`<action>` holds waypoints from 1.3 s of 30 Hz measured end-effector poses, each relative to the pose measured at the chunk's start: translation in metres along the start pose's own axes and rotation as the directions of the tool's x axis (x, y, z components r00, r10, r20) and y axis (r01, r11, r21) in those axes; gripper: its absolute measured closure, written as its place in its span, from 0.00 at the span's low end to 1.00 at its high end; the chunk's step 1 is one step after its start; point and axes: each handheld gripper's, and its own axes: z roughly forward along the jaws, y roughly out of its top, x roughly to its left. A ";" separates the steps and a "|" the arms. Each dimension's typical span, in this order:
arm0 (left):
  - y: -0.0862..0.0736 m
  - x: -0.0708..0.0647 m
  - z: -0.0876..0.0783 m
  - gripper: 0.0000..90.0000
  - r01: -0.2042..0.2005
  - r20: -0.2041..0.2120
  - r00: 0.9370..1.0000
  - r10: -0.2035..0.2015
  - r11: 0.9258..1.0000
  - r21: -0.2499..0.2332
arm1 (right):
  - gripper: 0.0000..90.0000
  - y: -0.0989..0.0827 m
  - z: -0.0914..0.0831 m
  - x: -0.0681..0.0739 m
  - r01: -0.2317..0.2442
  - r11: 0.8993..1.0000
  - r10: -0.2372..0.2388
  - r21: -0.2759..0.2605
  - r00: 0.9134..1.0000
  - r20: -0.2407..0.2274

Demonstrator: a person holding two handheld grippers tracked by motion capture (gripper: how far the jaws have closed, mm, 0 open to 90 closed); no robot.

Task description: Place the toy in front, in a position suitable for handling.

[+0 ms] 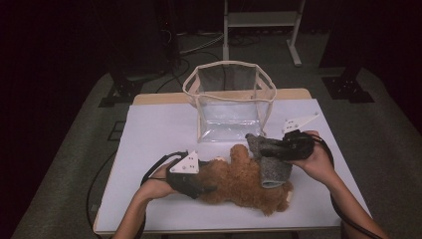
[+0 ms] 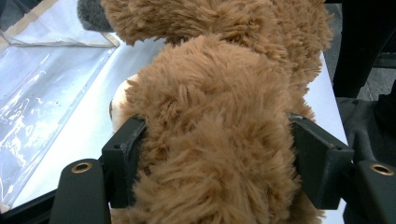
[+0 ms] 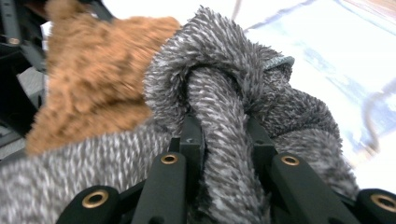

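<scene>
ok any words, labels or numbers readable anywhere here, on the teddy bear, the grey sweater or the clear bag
None: no readable text on the brown teddy bear, its grey knitted sweater, the clear bag, the white table cover or either gripper's grey plate.

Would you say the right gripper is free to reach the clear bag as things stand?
Probably not yet: the right gripper is shut on the grey garment on the brown plush toy. The clear bag stands open just beyond it, with nothing between.
</scene>
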 end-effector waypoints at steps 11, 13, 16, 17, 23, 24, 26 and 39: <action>0.001 0.000 0.000 0.29 -0.002 0.002 1.000 0.002 1.000 0.003 | 0.82 -0.021 -0.023 0.010 -0.030 0.999 0.030 -0.034 1.000 -0.002; 0.001 0.000 0.001 0.28 0.003 0.001 1.000 -0.003 1.000 0.001 | 0.82 -0.017 -0.022 0.016 -0.016 0.999 0.016 -0.044 1.000 -0.018; 0.001 0.000 0.001 0.28 0.006 0.000 1.000 -0.006 1.000 0.003 | 0.82 -0.009 -0.015 0.028 0.008 0.998 -0.012 -0.055 0.997 -0.077; 0.001 0.000 0.001 0.27 0.006 -0.001 1.000 -0.006 1.000 0.002 | 0.82 -0.006 -0.011 0.033 0.024 0.998 -0.029 -0.052 0.996 -0.089; -0.001 -0.001 0.000 0.23 0.011 -0.001 1.000 -0.011 1.000 -0.001 | 0.81 -0.004 -0.006 0.045 0.062 0.997 -0.068 -0.053 0.992 -0.110; -0.001 -0.001 0.001 0.22 0.007 -0.002 1.000 -0.007 1.000 -0.001 | 0.81 -0.006 -0.009 0.044 0.057 0.997 -0.062 -0.054 0.993 -0.103; 0.000 -0.001 0.002 0.21 0.004 -0.004 1.000 -0.004 1.000 0.002 | 0.81 -0.013 -0.017 0.040 0.036 0.998 -0.042 -0.060 0.995 -0.089; 0.000 -0.003 0.003 0.19 -0.006 -0.003 1.000 0.006 1.000 0.013 | 0.82 -0.039 -0.068 0.013 -0.058 0.994 0.063 -0.095 0.997 0.046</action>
